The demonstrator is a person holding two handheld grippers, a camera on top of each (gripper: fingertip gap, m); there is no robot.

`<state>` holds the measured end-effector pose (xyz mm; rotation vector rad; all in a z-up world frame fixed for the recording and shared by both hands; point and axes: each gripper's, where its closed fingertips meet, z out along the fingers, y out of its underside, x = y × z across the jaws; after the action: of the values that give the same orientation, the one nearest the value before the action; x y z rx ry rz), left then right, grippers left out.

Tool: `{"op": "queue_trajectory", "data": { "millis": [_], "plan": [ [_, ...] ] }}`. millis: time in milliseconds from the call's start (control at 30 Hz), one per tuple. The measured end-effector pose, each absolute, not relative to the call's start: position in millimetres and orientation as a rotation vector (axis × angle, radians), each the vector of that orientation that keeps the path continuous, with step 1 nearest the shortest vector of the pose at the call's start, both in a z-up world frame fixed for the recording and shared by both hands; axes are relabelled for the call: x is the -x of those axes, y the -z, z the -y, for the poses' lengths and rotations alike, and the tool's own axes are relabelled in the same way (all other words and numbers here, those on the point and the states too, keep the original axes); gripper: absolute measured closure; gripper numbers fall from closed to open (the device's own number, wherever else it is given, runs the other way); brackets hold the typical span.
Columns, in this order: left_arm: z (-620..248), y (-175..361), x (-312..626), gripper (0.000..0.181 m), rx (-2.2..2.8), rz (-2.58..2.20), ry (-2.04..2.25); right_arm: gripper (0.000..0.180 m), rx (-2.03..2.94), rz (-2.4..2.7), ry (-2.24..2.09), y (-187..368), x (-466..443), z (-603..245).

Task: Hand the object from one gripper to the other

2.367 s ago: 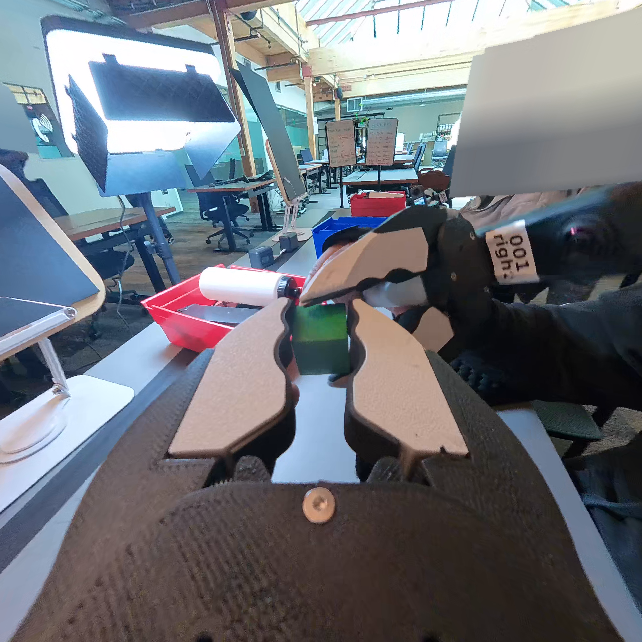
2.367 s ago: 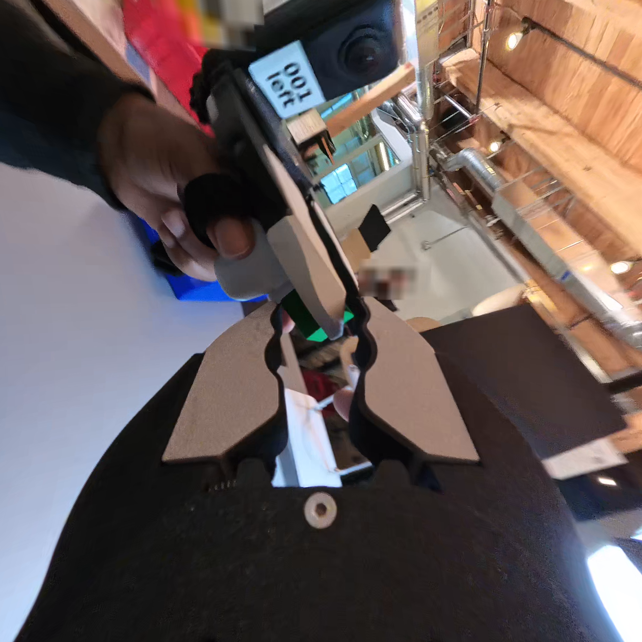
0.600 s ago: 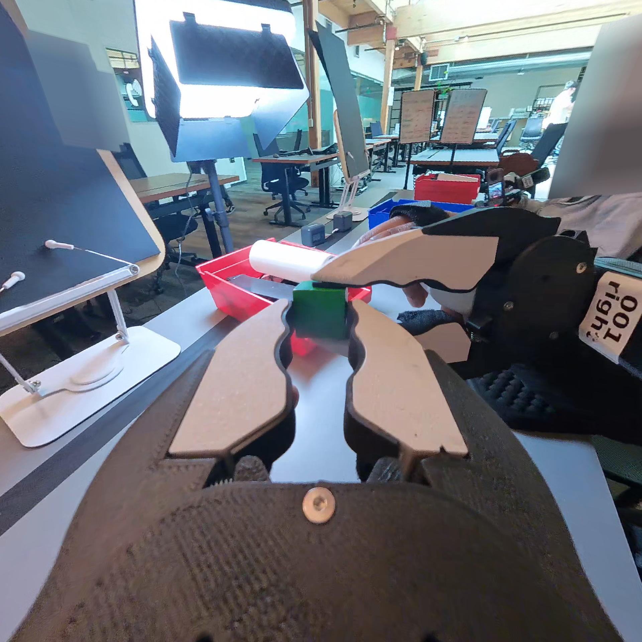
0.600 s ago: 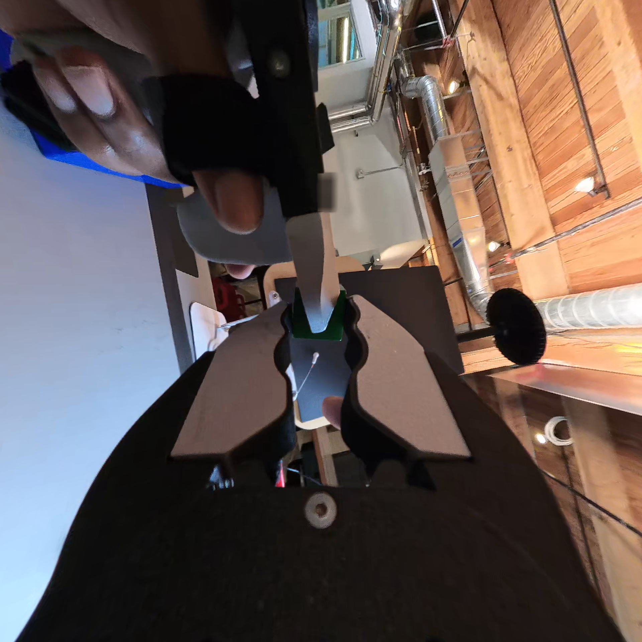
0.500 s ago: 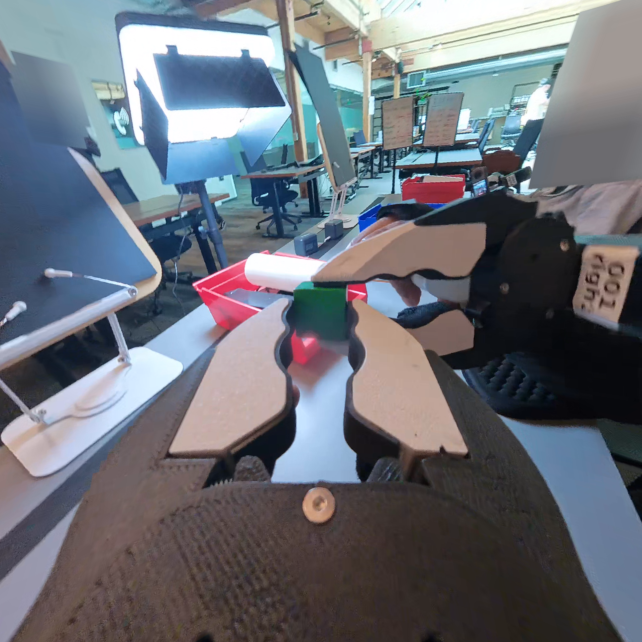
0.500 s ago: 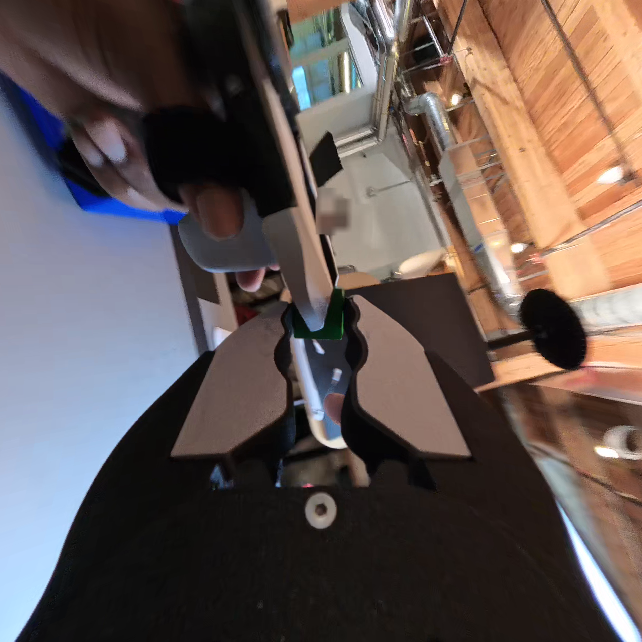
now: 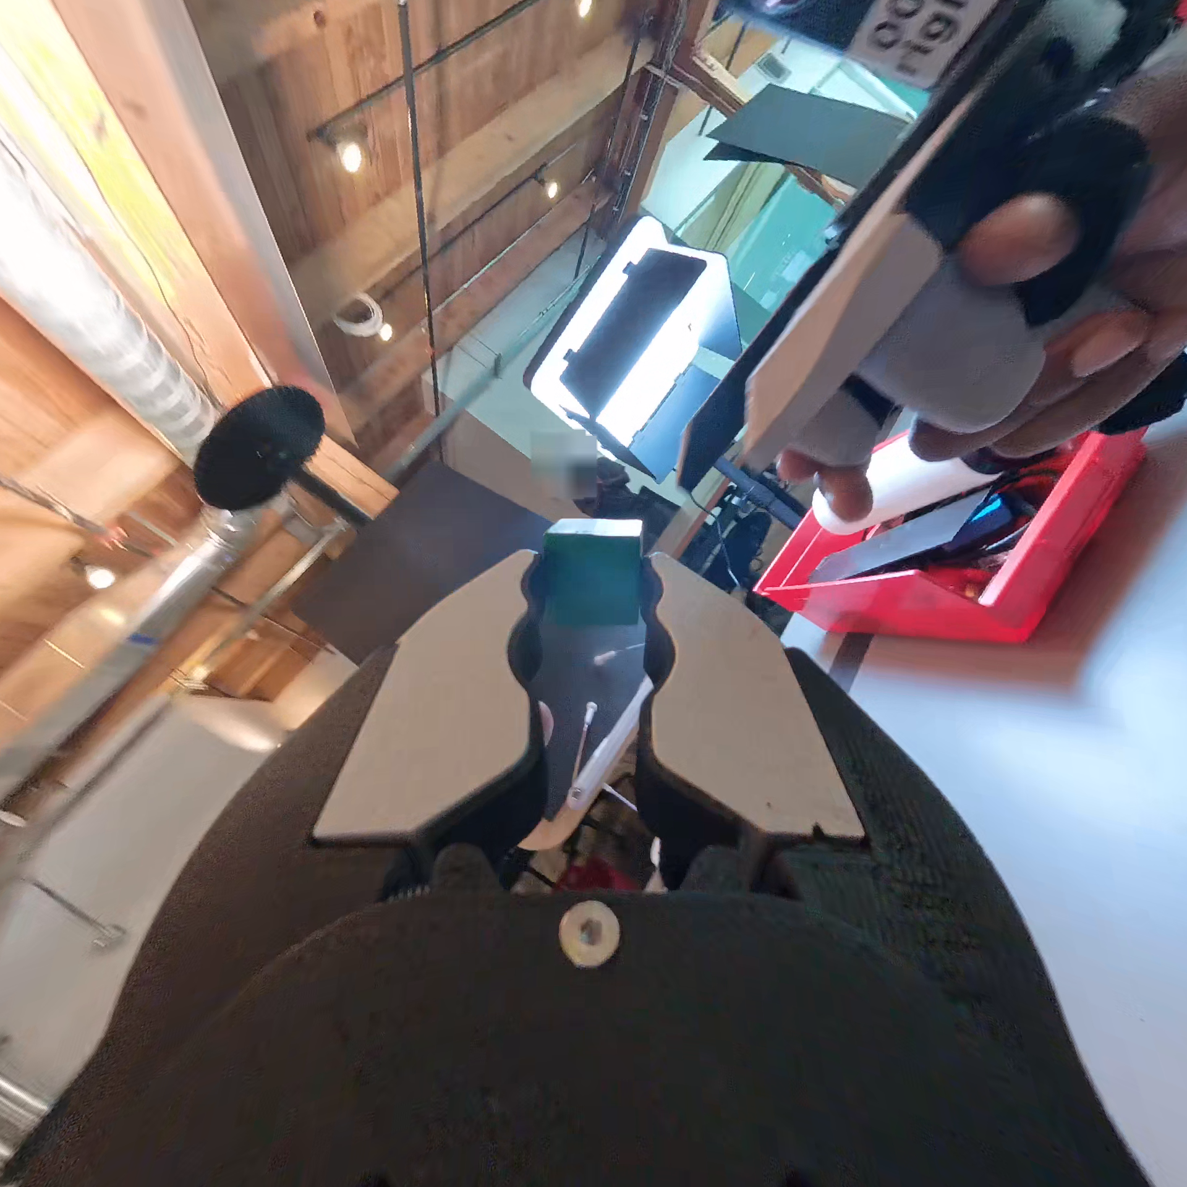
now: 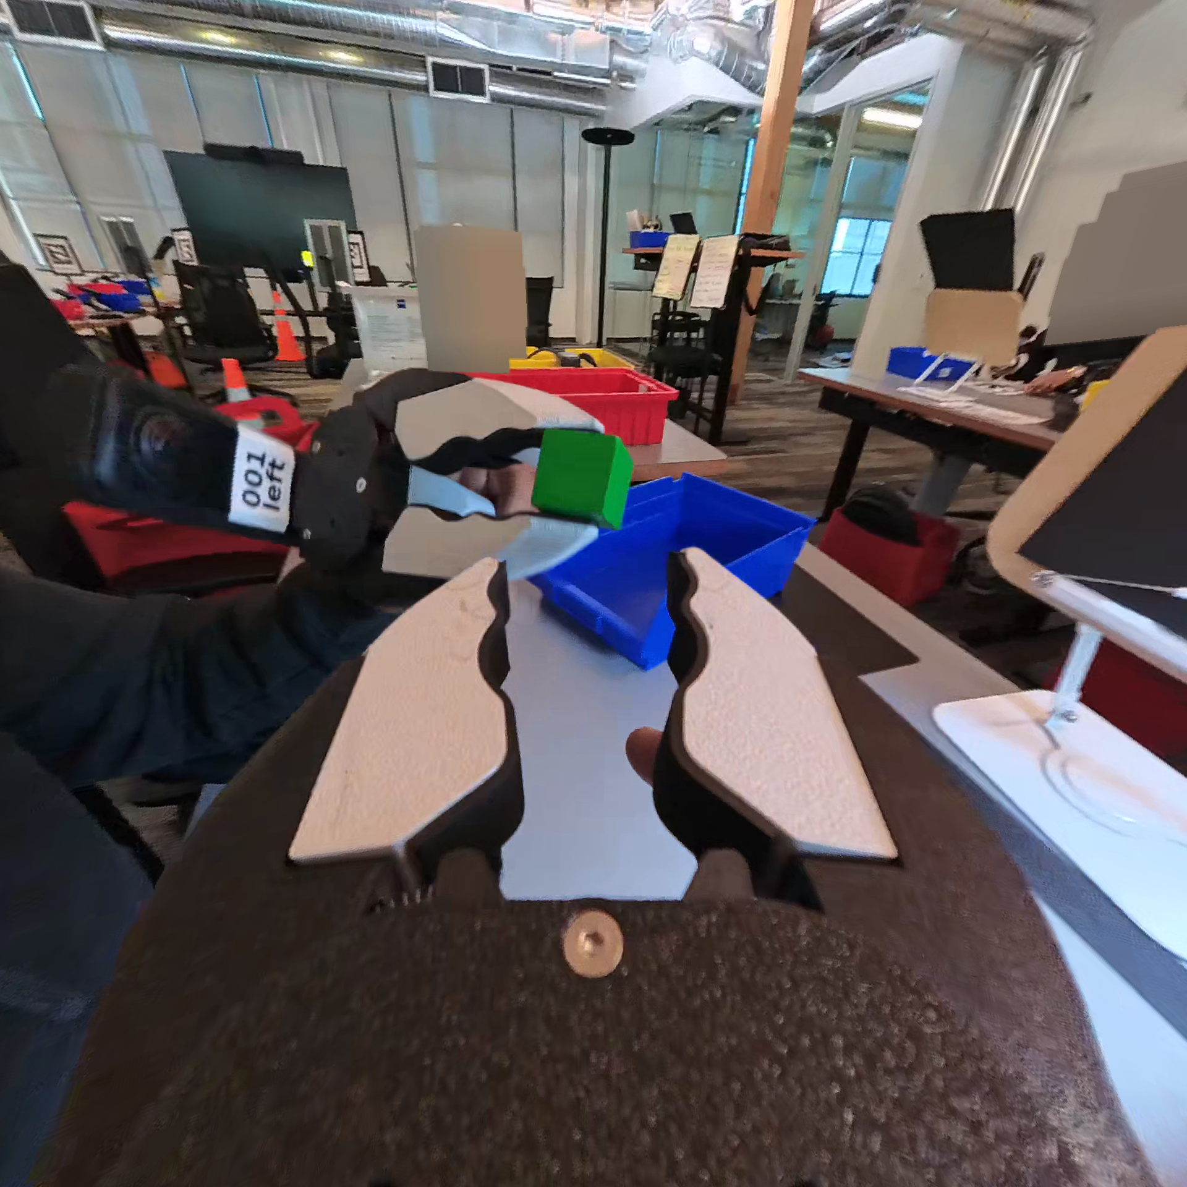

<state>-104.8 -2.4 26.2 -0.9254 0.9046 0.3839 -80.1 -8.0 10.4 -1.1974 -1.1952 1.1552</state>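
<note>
The left claw (image 7: 591, 565) is clamped on the green block (image 7: 591, 581), pinching it at the very tips, held in the air above the blue bin (image 8: 668, 565) on the tabletop (image 8: 578, 771). The right claw (image 8: 586, 565) stands apart and empty, just short of the block. By my reading the transfer is unfinished: the right claw needs to advance, straddle the block's free faces and close before the left lets go.
</note>
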Motion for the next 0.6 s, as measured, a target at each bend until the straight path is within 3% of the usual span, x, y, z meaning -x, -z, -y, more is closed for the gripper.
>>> {"op": "queue_trajectory", "data": {
  "millis": [400,600],
  "plan": [
    [8,-6,78,0.152,0.834,-1.056,-0.492,0.149,1.214,1.2,-1.171,3,95,12],
    [6,-15,85,0.143,1.08,-0.897,0.127,0.15,1.095,1.172,-0.806,-14,73,-9]
  ]
}}
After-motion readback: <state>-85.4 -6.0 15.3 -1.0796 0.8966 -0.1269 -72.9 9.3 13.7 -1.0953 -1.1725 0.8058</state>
